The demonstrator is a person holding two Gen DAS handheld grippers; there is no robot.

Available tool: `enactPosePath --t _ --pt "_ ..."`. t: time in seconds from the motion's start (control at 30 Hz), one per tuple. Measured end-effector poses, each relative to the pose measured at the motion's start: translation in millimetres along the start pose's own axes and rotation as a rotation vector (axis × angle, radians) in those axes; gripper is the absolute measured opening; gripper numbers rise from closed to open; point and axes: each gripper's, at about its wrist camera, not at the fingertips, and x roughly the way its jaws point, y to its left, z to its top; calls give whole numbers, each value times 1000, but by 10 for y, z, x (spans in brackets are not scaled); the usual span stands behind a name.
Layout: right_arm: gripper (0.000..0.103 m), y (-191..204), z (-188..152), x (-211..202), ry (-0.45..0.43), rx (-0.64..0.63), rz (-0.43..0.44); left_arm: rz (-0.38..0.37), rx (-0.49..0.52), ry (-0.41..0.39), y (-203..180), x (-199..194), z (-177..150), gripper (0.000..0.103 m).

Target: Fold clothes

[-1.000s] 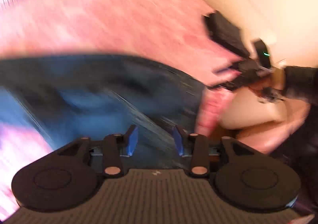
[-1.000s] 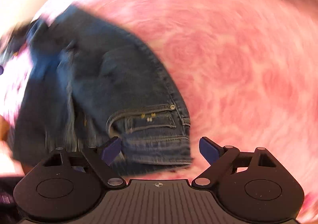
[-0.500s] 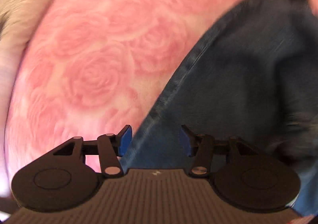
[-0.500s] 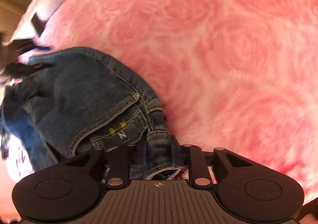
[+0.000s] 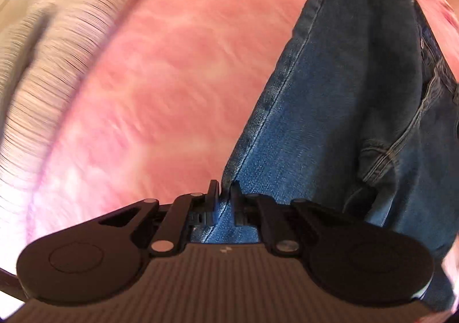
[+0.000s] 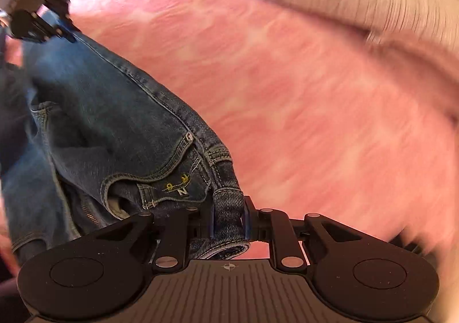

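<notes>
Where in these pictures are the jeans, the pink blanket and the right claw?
jeans [image 5: 338,99]: left wrist view, on the leg panel.
pink blanket [image 6: 287,70]: right wrist view, on bare fabric.
right claw [image 6: 228,221]: right wrist view, on the clamped waistband.

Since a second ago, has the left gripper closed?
Yes. The left gripper, open earlier, has shut on the jeans seam, in front of the pink rose blanket.
</notes>
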Motion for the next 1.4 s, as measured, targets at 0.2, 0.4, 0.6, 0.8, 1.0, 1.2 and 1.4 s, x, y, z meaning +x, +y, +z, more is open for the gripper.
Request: enactPosePath --t 0.2,0.4,0.6,0.8,1.0,1.2,1.4 --pt "41 -656 559 569 -74 -37 -146 195 -231 26 326 374 344 22" --pt "57 -420 413 645 -138 33 -190 205 -291 72 182 4 -76 35" --pt "57 345 -83 455 -112 64 -1 221 -322 202 -363 -405 -801 37" --pt "57 1360 -590 342 -53 -58 132 187 -280 314 -1033 -572 -1350 39" --pt "57 1966 -654 156 -46 -119 177 187 -330 292 -1277 -694 -1759 42" --pt "57 2529 -463 217 -22 -171 109 203 -230 259 -1446 -917 -2428 47" --pt "57 3150 -429 398 93 -79 16 295 -350 304 -1056 -1268 -3492 49"
